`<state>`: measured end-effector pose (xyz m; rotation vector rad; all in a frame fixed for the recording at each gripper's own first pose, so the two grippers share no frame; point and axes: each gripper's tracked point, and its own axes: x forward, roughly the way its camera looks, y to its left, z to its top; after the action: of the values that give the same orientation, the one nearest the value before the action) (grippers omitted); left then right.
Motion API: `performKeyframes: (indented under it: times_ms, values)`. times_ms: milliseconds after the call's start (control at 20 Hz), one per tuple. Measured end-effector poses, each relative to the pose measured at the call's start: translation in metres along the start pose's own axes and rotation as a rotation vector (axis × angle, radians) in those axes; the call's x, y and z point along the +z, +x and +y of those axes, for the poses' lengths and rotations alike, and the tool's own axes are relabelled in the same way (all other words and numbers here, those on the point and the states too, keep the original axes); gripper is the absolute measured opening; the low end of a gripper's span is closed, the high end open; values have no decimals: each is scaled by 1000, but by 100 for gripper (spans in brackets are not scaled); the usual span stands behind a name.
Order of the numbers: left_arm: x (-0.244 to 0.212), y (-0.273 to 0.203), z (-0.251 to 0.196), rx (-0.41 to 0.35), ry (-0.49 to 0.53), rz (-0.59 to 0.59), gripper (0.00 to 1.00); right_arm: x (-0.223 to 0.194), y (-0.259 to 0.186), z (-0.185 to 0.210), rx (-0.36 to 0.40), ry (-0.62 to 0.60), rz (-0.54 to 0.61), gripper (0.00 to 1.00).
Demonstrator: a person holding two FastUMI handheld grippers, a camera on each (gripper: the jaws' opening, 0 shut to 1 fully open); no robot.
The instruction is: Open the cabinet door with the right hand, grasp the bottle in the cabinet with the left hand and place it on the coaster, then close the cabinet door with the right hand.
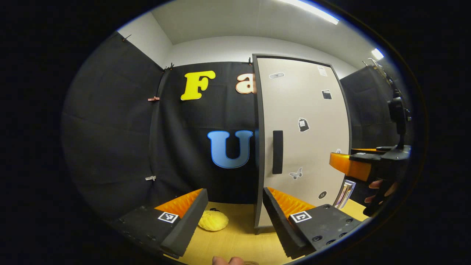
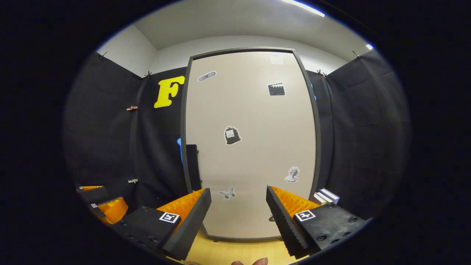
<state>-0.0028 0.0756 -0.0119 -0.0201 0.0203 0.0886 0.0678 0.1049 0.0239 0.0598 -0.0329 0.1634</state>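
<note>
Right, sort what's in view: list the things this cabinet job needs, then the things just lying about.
For the job:
- cabinet door, shut
- door handle
- yellow coaster on the table
- left gripper, open
- right gripper, open

Just lying about:
- books beside the cabinet
- stickers on the door, such as the butterfly
- clips on the booth wall

My left gripper view looks low across the yellow wooden tabletop (image 1: 235, 243), the tall beige sticker-dotted cabinet door (image 1: 305, 110) at 1 o'clock. My right gripper view faces that door (image 2: 250, 147) squarely at 12 o'clock, nearer. Both share it.
</note>
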Motion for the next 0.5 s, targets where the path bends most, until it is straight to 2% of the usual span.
performKeyframes:
  times_ms: [250, 500]
  values:
    - [-9, 4, 21, 28, -26, 14, 94, 10, 41, 39, 38, 9, -17, 98]
    - [-17, 5, 40, 52, -25, 23, 95, 1, 77, 70, 56, 5, -5, 97]
